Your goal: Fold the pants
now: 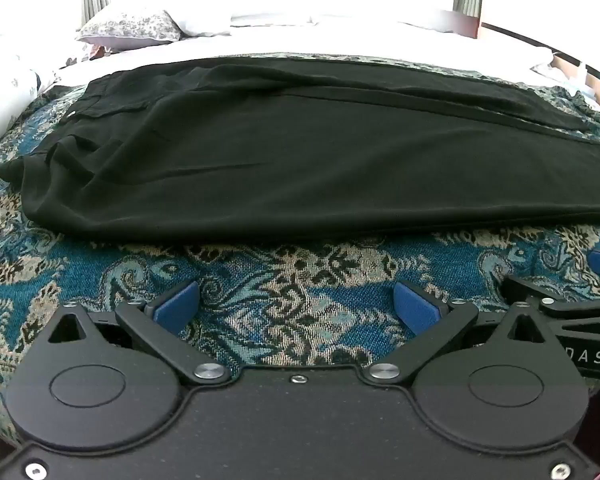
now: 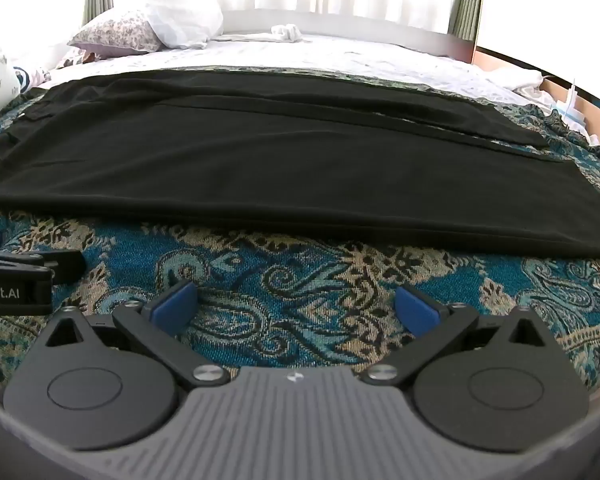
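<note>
Black pants lie flat across the bed, folded lengthwise, waist at the left, leg ends at the right; they also show in the right wrist view. My left gripper is open and empty, just short of the pants' near edge. My right gripper is open and empty, likewise short of the near edge. The right gripper's body shows at the right edge of the left wrist view. The left gripper's body shows at the left edge of the right wrist view.
The pants rest on a blue and beige patterned blanket over a white sheet. Floral pillows lie at the far left. Curtains and a bright window stand behind. A wooden bed frame runs at the right.
</note>
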A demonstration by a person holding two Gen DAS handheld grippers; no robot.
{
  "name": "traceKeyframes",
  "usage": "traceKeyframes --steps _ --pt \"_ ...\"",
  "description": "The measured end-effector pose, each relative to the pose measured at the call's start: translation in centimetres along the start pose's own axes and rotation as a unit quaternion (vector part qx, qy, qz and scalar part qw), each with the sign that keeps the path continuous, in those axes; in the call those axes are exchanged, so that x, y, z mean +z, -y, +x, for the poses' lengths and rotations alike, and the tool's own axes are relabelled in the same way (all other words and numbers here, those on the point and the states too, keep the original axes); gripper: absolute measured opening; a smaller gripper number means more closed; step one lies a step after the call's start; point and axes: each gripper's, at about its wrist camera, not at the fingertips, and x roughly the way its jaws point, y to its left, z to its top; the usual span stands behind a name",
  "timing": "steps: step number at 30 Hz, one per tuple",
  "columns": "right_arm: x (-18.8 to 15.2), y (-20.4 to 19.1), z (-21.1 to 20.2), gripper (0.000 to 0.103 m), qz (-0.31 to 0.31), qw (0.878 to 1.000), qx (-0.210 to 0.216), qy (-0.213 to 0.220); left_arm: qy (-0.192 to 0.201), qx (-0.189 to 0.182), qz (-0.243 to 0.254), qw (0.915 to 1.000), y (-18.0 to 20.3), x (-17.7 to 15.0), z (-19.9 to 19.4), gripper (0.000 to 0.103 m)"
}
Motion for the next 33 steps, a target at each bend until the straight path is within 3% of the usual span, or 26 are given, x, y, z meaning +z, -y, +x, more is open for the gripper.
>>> traceKeyframes --steps 33 --pt "-0.07 -0.05 -0.26 0.103 -0.003 1.0 -0.003 0.007 0.008 -0.002 -0.002 1.0 -0.22 -0.08 -0.24 0.103"
